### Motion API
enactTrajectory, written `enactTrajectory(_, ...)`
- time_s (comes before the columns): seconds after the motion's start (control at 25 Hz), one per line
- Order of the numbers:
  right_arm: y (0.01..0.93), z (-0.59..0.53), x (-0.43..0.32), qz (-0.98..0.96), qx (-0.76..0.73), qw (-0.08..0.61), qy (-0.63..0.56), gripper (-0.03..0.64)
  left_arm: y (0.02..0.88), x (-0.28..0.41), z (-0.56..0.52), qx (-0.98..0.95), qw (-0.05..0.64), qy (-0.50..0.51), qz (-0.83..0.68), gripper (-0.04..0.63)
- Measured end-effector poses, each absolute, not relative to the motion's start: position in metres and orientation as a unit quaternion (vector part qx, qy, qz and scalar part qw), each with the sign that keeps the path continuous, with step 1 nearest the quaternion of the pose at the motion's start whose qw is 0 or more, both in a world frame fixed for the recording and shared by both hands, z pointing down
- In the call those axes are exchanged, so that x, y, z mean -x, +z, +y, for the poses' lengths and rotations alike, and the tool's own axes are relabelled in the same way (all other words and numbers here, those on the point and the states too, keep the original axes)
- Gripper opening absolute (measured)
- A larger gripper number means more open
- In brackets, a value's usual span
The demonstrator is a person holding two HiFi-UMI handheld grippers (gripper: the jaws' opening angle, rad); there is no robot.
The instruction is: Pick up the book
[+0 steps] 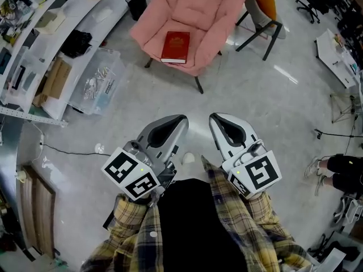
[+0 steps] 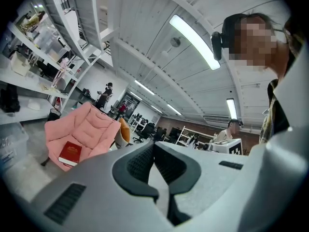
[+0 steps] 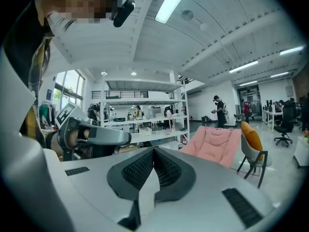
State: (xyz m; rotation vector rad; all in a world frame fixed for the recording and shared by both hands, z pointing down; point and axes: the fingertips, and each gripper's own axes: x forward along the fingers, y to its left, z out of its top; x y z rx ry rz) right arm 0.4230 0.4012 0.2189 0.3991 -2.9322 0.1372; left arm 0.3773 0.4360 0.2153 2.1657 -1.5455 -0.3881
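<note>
Above floor (image 1: 255, 95), left gripper (image 1: 182, 119) level, closed

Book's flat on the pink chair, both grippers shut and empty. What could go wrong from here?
1. The left gripper and right gripper are shut. Unless they open before arriving, they will likely shove the book instead of gripping it.
2. The book lies flat near the front edge of the pink chair, on soft padding. A jaw may struggle to get under it, and a push could slide it off.
</note>
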Motion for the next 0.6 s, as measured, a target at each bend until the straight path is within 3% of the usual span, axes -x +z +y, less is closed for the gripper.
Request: enactTrajectory(0.6, 0.234, 0.408, -0.399, -0.985, -0.125, 0.103, 0.061, 0.017, 0.226, -0.347, 0.444, -0.774, 0.234, -0.145, -0.570, 0.006)
